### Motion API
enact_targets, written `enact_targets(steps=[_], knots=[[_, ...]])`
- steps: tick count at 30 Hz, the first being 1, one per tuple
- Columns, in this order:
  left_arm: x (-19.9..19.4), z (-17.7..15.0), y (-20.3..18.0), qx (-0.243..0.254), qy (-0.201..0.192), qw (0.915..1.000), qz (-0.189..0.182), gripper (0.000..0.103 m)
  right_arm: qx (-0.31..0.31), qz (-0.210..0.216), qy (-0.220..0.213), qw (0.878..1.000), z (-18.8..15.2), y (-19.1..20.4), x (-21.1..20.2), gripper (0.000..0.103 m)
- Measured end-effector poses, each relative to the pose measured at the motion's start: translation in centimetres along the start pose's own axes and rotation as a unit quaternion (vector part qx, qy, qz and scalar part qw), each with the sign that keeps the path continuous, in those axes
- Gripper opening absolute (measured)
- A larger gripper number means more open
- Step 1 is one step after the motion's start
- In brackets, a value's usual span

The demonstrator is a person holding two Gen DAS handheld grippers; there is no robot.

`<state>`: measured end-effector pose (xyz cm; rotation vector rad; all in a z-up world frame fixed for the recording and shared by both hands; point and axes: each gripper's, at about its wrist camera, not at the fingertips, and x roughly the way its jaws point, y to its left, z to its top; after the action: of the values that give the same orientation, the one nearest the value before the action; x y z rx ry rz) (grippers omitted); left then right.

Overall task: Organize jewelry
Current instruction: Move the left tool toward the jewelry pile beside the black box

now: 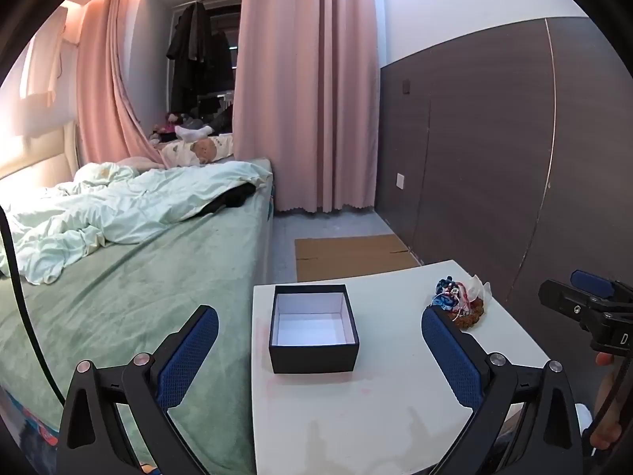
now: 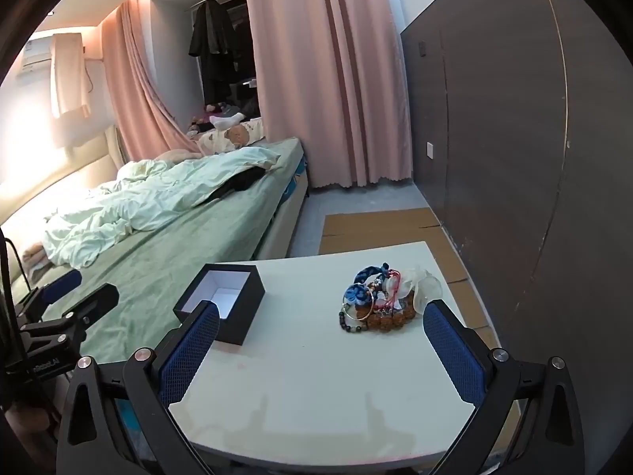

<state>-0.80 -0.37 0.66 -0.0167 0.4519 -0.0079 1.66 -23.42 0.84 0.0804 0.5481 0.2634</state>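
Observation:
An open black box (image 1: 313, 328) with a white, empty inside stands on the white table (image 1: 376, 407). A pile of jewelry (image 1: 461, 301) lies to its right: bead bracelets, blue fabric pieces, red cord, clear pouches. In the right wrist view the box (image 2: 221, 303) is at left and the pile (image 2: 381, 299) lies ahead. My left gripper (image 1: 318, 322) is open and empty, held in front of the box. My right gripper (image 2: 320, 318) is open and empty, short of the pile, over the table (image 2: 316, 396). Each gripper shows at the edge of the other's view.
A bed (image 1: 130, 277) with green cover and rumpled quilt lies left of the table. Flat cardboard (image 1: 352, 255) lies on the floor beyond the table. A dark panelled wall (image 1: 494, 150) runs along the right. Pink curtains (image 1: 312, 87) hang at the back.

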Motion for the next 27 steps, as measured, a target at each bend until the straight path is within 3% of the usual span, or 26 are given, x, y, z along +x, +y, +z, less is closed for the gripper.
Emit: enact_targets(steps=[15,20,23,27], knots=[[-0.12,0.05,-0.29,-0.002,-0.004,1.0,0.001,0.103,0.004,0.004,-0.002,1.0,0.01,-0.3,0.11,0.103],[-0.1,0.1,-0.35,-0.001,-0.004,1.0,0.003,0.103,0.007,0.01,-0.02,1.0,0.12,0.12,-0.29,0.103],[-0.28,0.27,-0.23,-0.006,-0.005,1.0,0.002,0.103,0.002,0.002,0.0,1.0,0.15,0.16,-0.14,0.103],[-0.41,0.37,-0.15,-0.006,-0.006,1.0,0.002,0.103,0.006,0.005,-0.007,1.0,0.14,0.05,-0.15,0.103]])
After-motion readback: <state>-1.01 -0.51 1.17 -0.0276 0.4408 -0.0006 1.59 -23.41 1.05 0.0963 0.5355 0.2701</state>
